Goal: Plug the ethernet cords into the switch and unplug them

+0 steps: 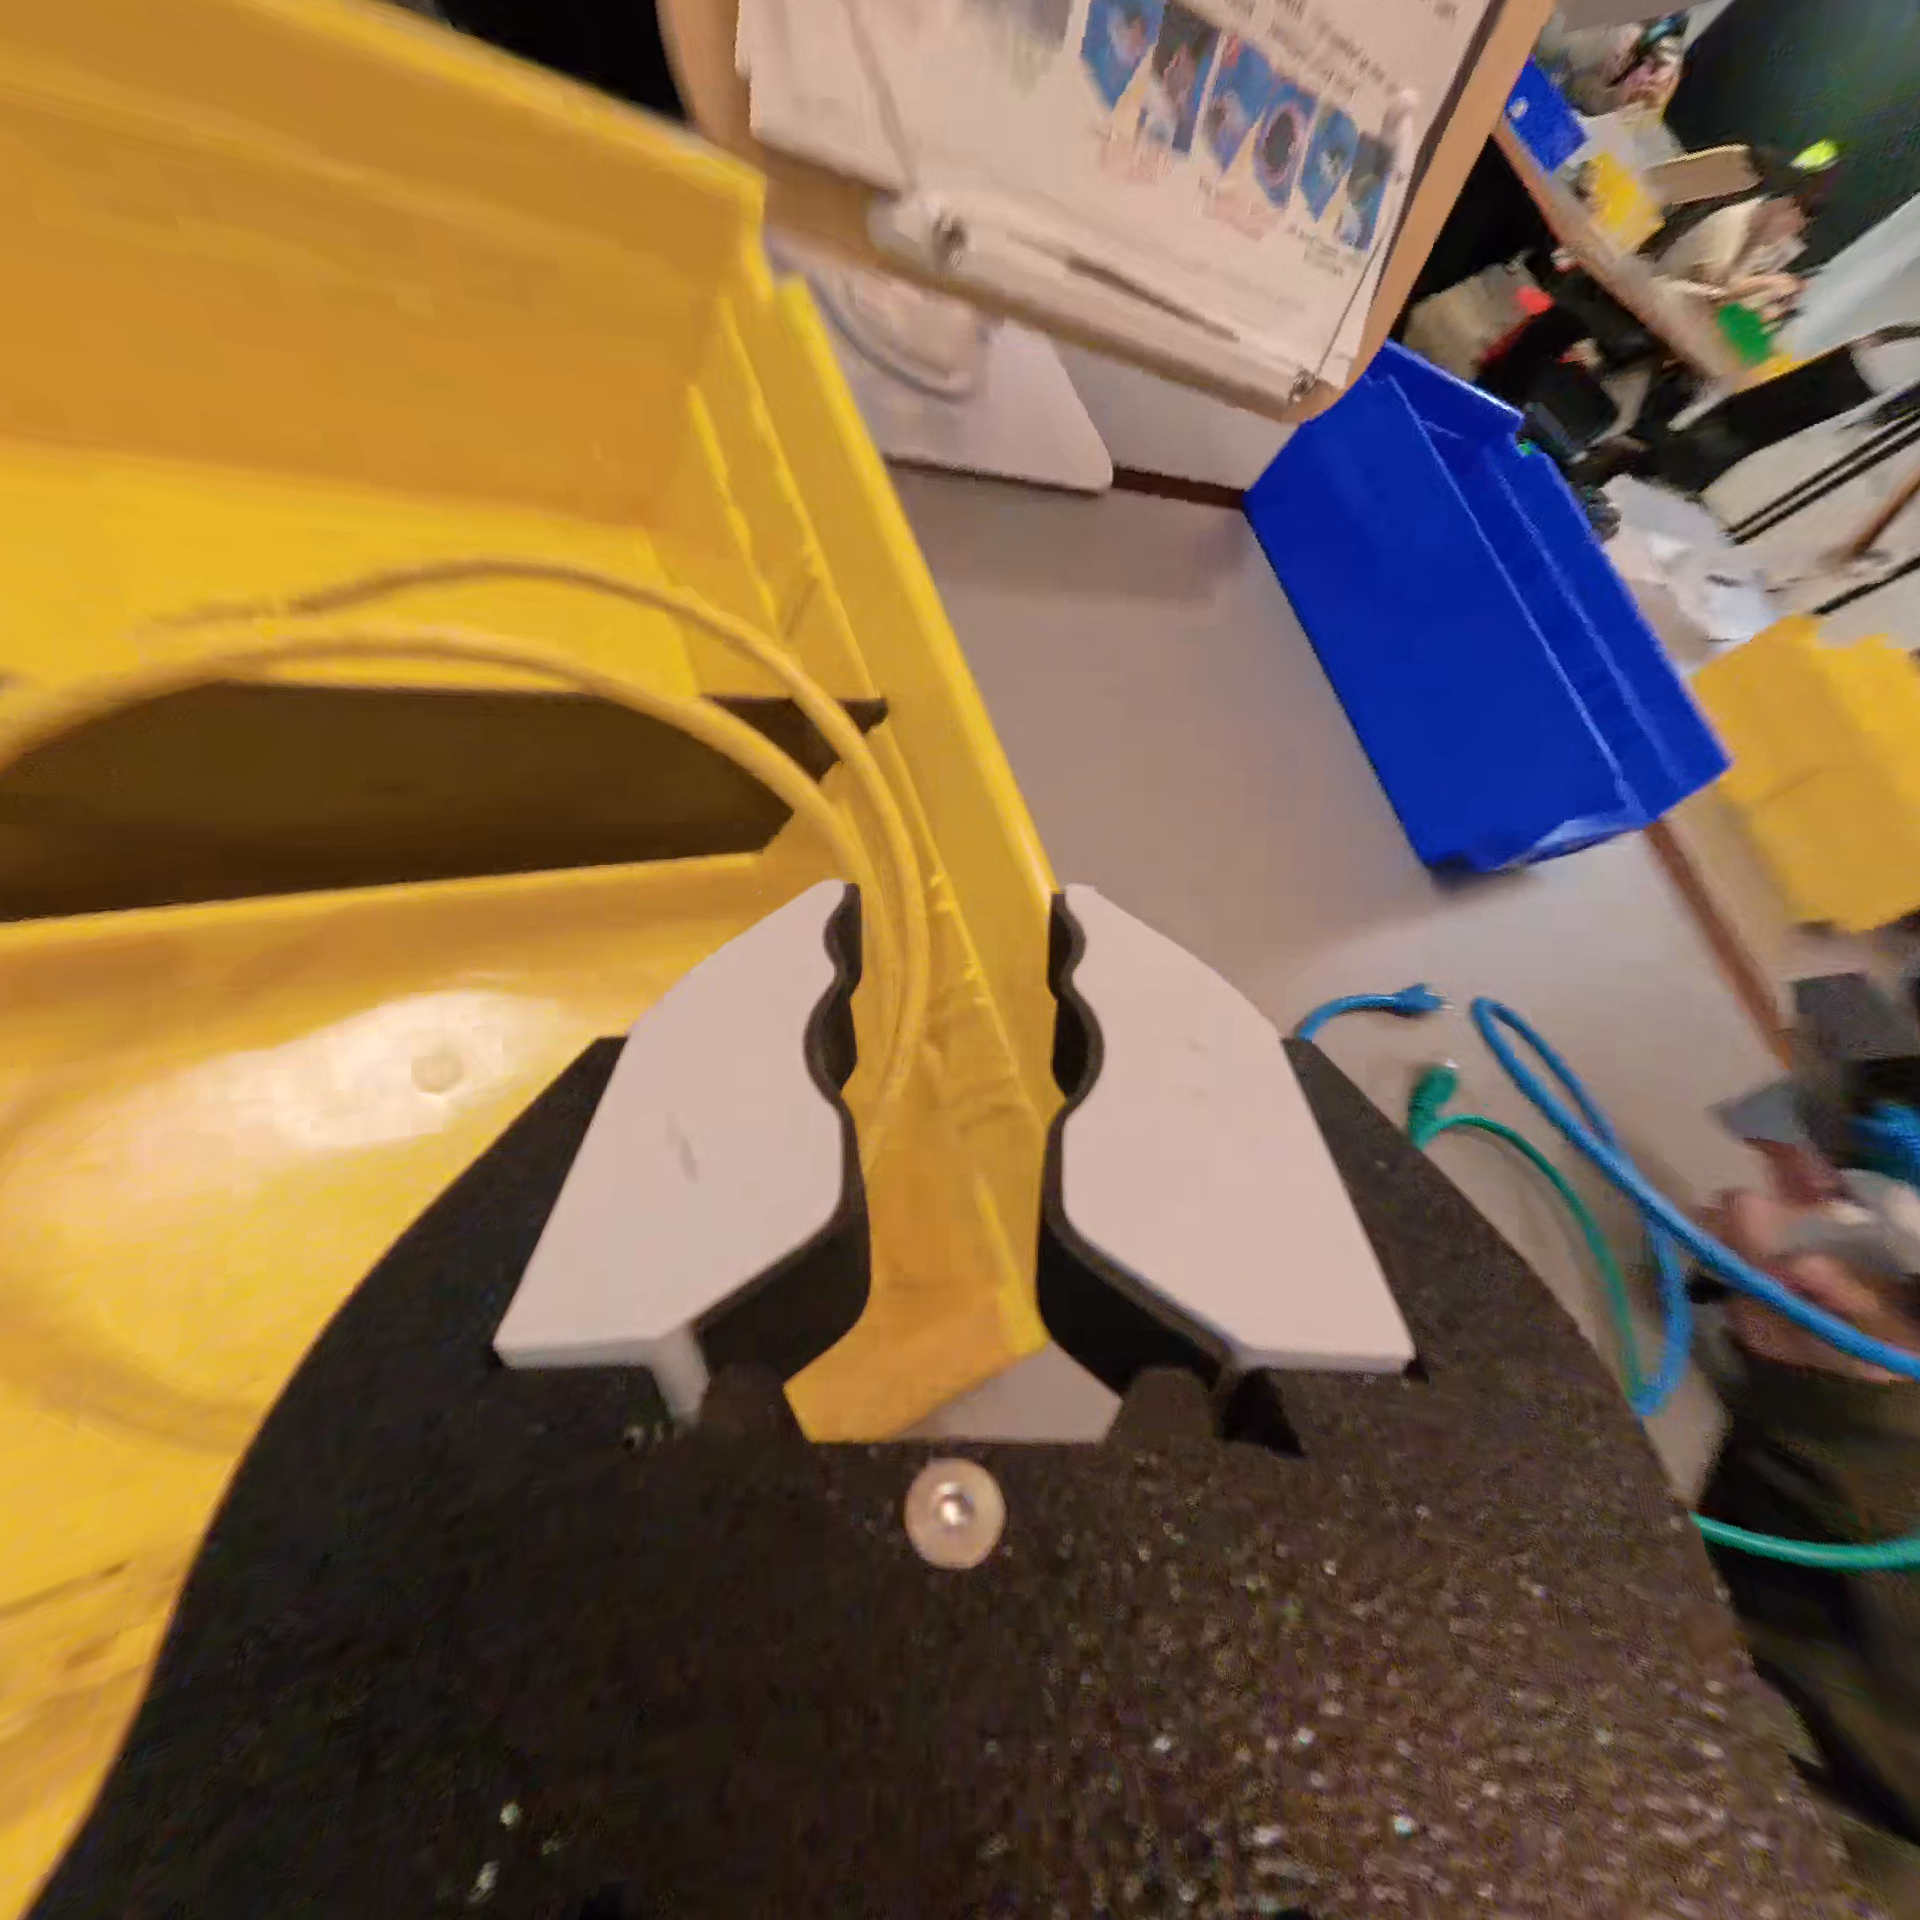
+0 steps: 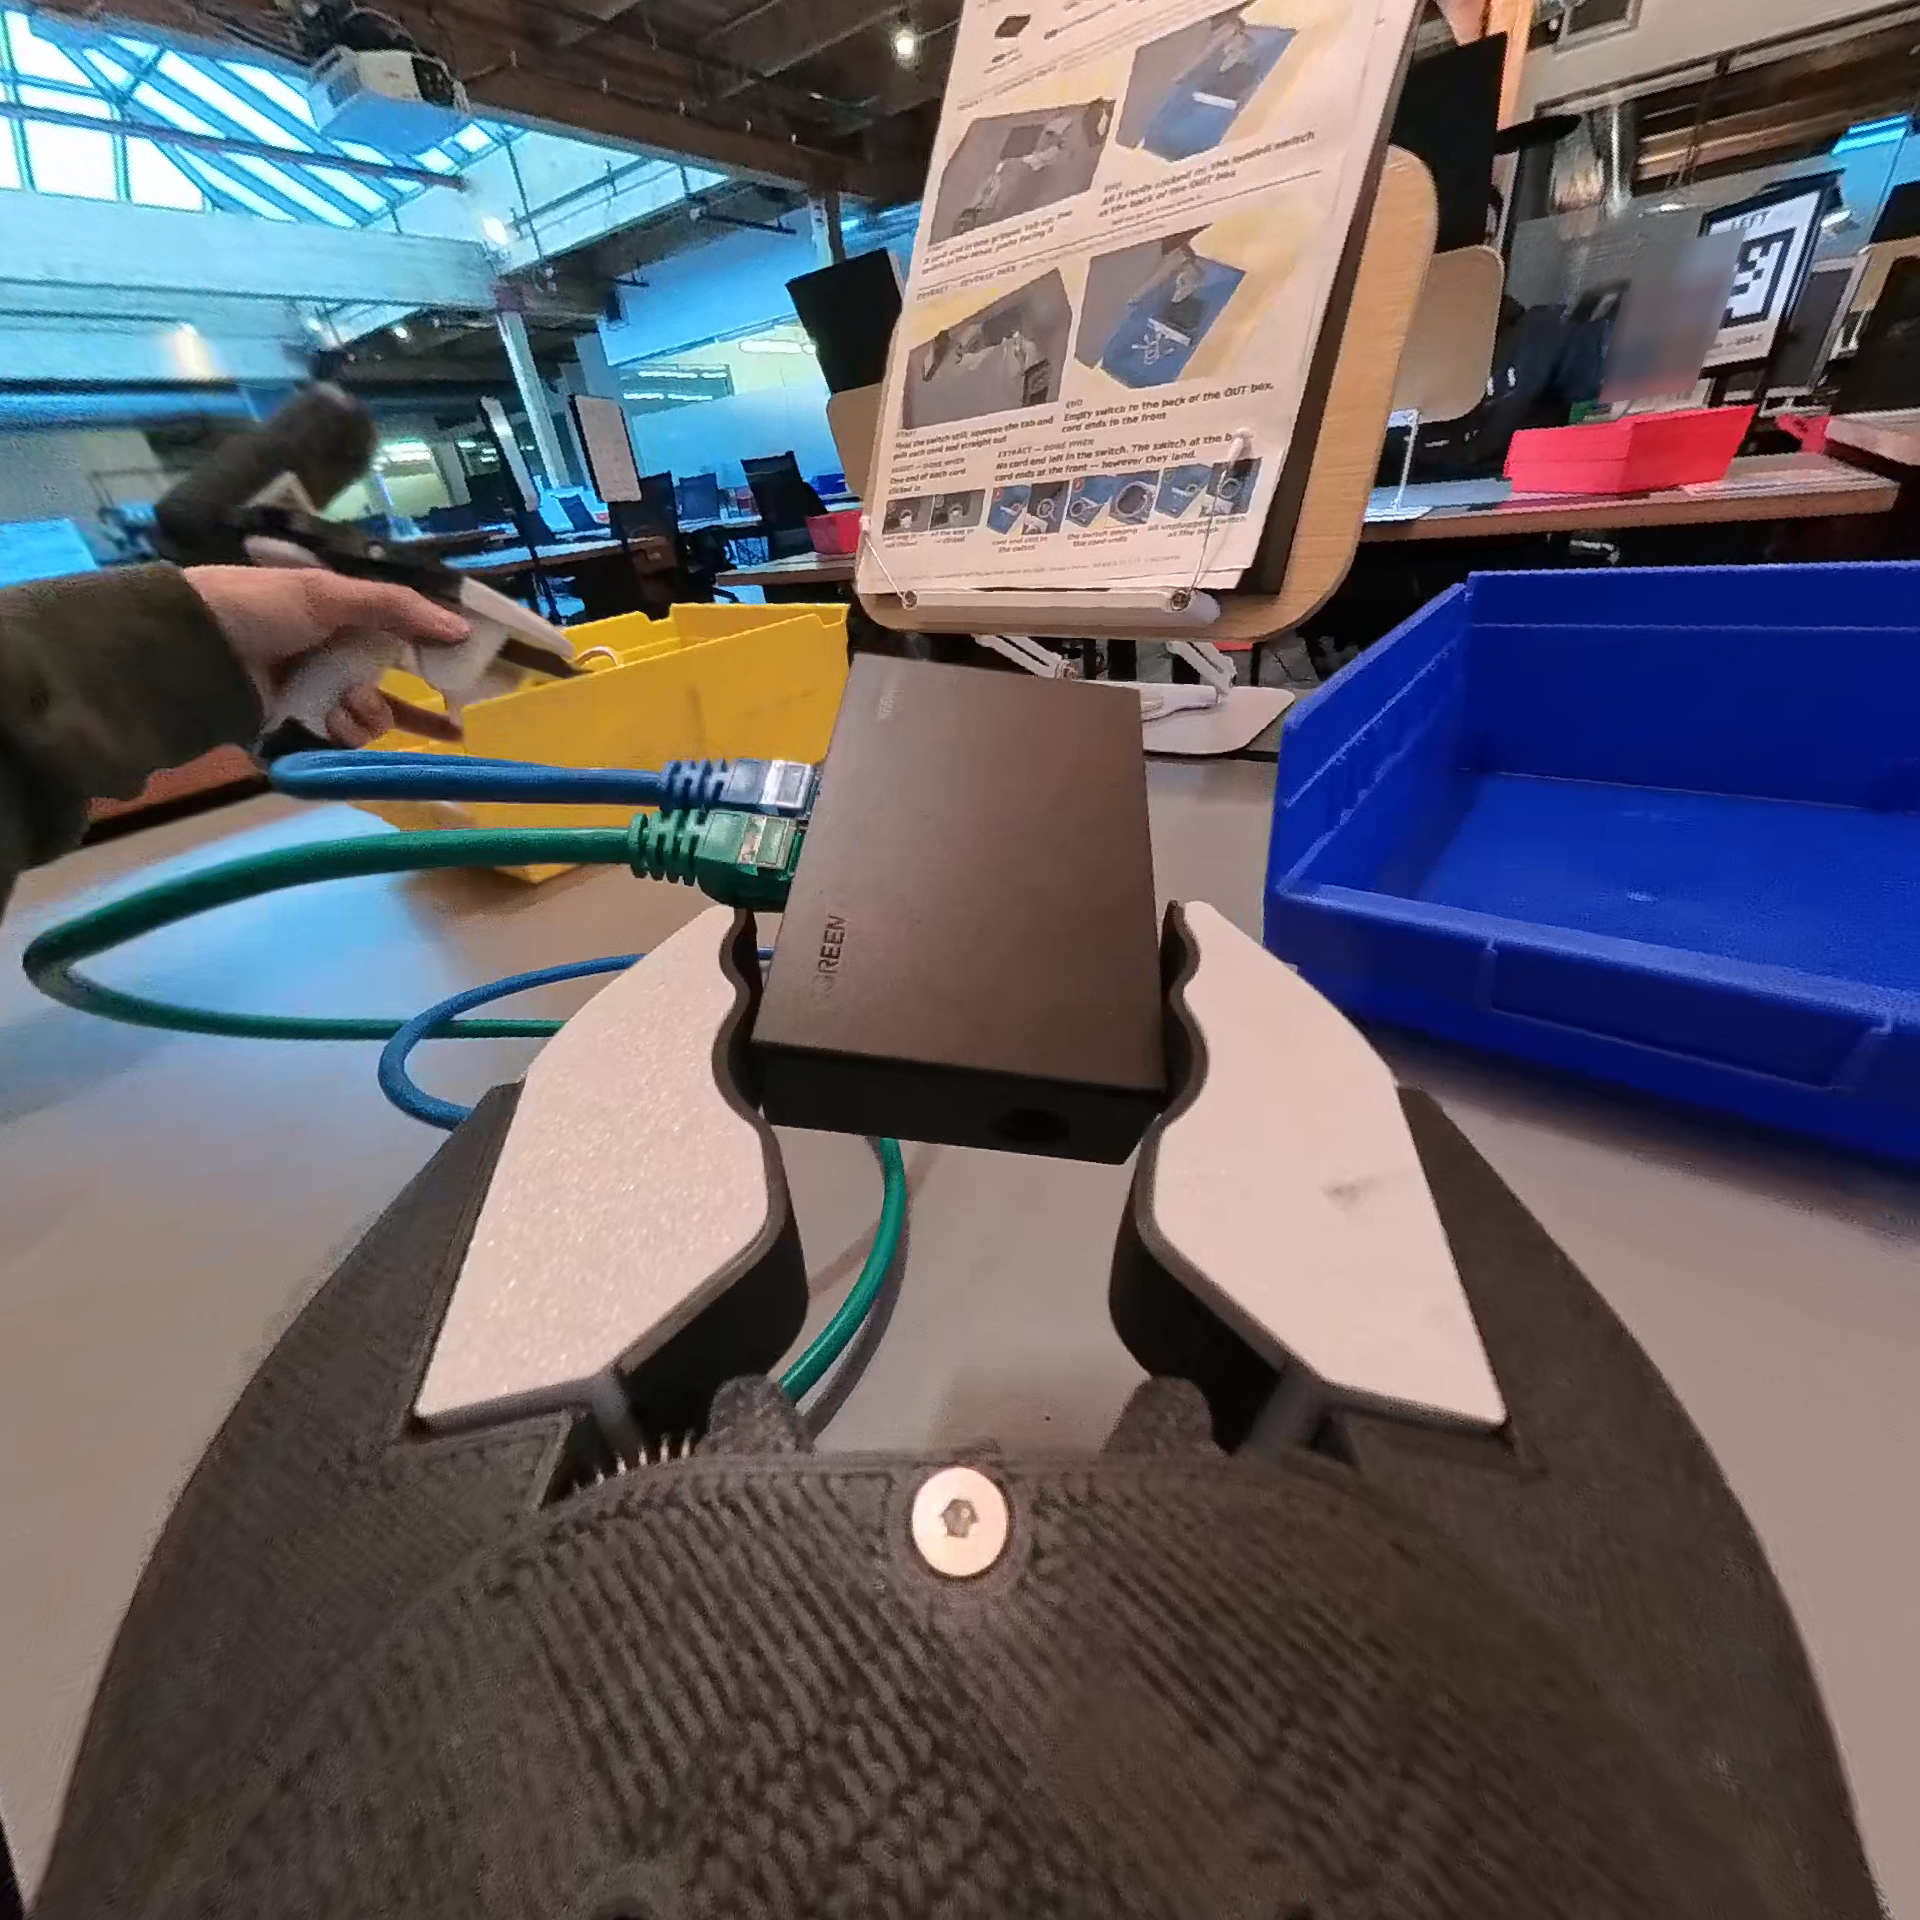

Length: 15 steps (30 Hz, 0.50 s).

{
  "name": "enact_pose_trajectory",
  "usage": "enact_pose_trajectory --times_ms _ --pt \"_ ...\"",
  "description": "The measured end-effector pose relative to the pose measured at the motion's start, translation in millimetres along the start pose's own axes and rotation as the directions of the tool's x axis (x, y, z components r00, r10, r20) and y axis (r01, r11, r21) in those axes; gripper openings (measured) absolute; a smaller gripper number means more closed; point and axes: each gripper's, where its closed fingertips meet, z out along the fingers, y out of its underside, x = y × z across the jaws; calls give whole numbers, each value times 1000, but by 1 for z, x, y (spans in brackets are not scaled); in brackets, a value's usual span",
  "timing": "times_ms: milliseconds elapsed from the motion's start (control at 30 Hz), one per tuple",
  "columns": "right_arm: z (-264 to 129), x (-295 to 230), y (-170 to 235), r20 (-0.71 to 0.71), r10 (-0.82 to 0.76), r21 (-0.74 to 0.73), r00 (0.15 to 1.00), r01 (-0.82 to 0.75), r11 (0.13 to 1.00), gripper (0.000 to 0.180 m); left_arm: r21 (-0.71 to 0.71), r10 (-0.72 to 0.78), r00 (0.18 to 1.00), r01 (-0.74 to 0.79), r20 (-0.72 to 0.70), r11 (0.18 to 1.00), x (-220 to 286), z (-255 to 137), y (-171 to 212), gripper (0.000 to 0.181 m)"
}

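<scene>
two cords plugged in, a third to fetch.
right gripper [image 2: 956, 997] clamps the switch [image 2: 977, 883]; left gripper [image 1: 956, 1039] hangs parted over the yellow cord [image 1: 883, 831] in its bin [image 1: 416, 364].

Each gripper [image 2: 956, 997] has grey fingers [image 2: 613, 1164], a black printed body, one silver screw [image 2: 958, 1523].

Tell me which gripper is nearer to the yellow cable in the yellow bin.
Left. The left gripper hangs over the yellow bin, fingertips at the yellow cable. The right gripper is away from it, clamping the black switch.
</scene>
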Motion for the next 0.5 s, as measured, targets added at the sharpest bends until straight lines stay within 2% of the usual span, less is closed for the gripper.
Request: enact_pose_trajectory --times_ms 133,200,267,333,400,500 --pt "3 -5 3 13 -38 -27 999 38 999 74 -93 -76 997 76 -2 993 -21 23 12 34" --pt "4 -8 5 25 -52 -36 998 53 998 74 -116 -149 987 140 -66 983 -17 33 14 32" --pt "4 -8 5 24 -53 -39 998 54 998 74 -119 -215 969 200 -124 972 -11 39 12 25" --pt "3 -8 4 31 -45 -33 999 46 998 74 -120 -243 949 223 -201 967 -2 41 9 9" --pt "2 -8 3 32 -35 -23 999 36 999 74 -87 -202 953 186 -227 979 0 40 6 6" --pt "1 -8 2 39 -30 -15 999 31 999 74 48 -69 977 80 -203 996 4 27 -13 6"
